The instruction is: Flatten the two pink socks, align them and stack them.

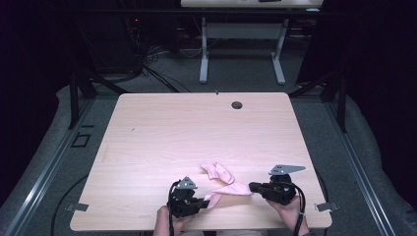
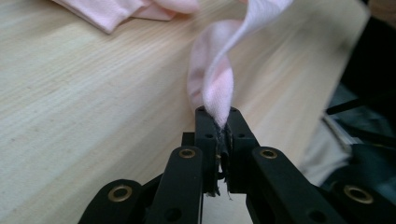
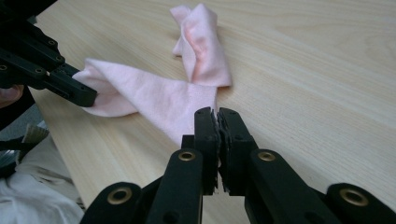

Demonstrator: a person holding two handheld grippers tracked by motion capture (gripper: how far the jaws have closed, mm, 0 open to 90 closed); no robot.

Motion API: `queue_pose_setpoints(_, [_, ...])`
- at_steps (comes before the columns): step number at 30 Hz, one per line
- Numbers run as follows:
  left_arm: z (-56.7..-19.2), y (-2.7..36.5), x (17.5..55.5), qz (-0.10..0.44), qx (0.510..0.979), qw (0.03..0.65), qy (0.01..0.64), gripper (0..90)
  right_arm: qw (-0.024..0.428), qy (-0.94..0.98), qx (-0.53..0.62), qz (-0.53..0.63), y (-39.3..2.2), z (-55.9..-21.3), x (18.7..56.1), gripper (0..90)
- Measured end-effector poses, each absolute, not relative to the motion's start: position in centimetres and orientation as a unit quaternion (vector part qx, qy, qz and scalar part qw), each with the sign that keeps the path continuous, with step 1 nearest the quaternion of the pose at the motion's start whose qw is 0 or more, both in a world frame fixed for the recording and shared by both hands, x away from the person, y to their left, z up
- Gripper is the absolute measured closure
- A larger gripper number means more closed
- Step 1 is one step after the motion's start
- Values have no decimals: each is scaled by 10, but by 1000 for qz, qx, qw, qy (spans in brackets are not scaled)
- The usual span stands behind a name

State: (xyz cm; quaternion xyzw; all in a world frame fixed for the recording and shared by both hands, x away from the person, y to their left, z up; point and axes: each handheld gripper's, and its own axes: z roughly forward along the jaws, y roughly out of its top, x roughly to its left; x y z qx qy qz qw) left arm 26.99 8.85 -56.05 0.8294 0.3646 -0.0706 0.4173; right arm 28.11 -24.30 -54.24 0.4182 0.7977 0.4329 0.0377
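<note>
2 grippers — left gripper (image 2: pixel 218 120), right gripper (image 3: pixel 217 122) — clamping pink cloth (image 1: pixel 222 183), wooden table (image 1: pixel 196 128)

High view looks down from above; both claw views sit close, sharing the pink cloth (image 1: pixel 223 183).

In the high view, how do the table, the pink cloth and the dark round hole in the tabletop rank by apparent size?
1. table
2. pink cloth
3. dark round hole, though it lies farther from the camera.
</note>
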Motion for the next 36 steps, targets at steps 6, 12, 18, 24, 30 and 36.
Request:
queue_pose_setpoints(6, [-549, 99, 282, -168, 823, 414, 352, 854, 63, 787, 446, 421, -247, -506, 258, 866])
queue_pose_setpoints(12, [-561, 102, 301, -140, 824, 382, 393, 712, 76, 797, 468, 373, -238, -535, 284, 772])
queue_pose_setpoints(18, [-555, 95, 294, -95, 834, 379, 389, 565, 68, 802, 473, 358, -243, -550, 293, 621])
queue_pose_setpoints(24, [-563, 75, 287, -87, 850, 357, 378, 576, 56, 814, 465, 345, -244, -556, 291, 753])
queue_pose_setpoints(30, [-567, 67, 285, -67, 864, 346, 360, 792, 40, 808, 472, 350, -242, -558, 286, 845])
queue_pose_setpoints(36, [-569, 72, 284, -56, 868, 344, 354, 887, 22, 808, 467, 358, -236, -560, 276, 846])
